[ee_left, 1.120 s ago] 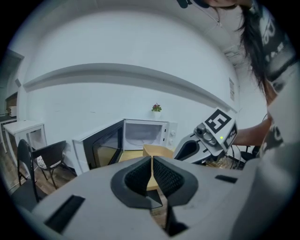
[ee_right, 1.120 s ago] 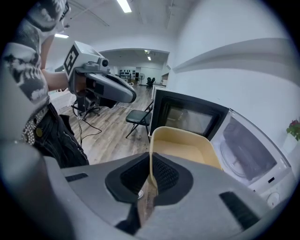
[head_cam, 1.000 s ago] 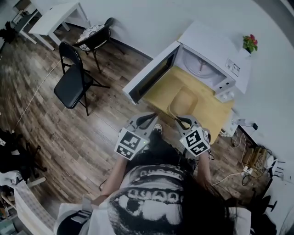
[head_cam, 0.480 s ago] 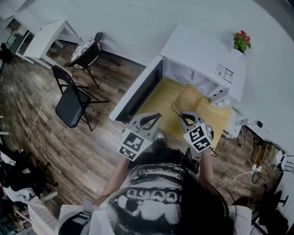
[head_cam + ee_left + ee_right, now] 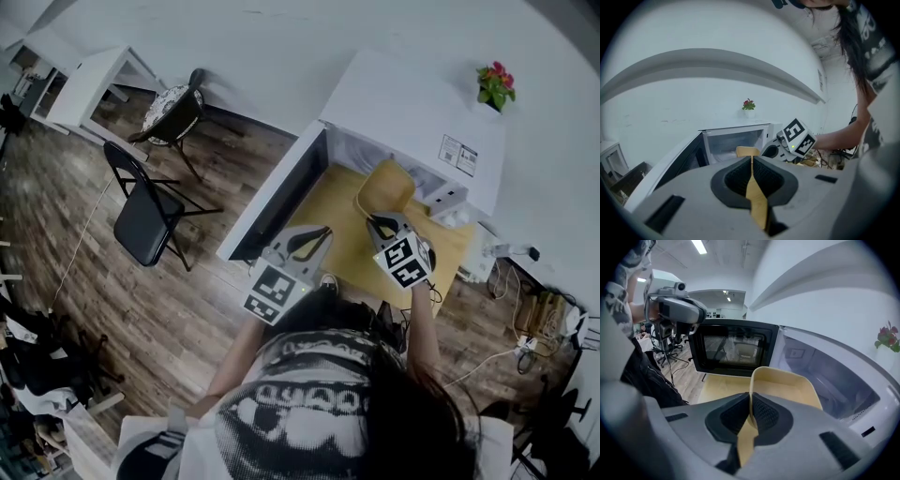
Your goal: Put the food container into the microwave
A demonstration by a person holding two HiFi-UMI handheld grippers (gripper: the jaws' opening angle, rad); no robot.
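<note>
A tan food container hangs over the wooden table, right at the mouth of the white microwave. My right gripper is shut on the container's near rim; in the right gripper view the rim runs between the pads and the tub points into the cavity. The microwave door stands swung open to the left. My left gripper hovers beside the door, its jaws together with nothing held. From the left gripper view the container shows beyond the jaws.
A potted red flower sits on the shelf right of the microwave. On the wood floor to the left stand a black folding chair, a cushioned chair and a white table. Cables lie at the right.
The right gripper has carried the container forward from mid-table up to the microwave opening. The left gripper moved forward slightly alongside the door.
</note>
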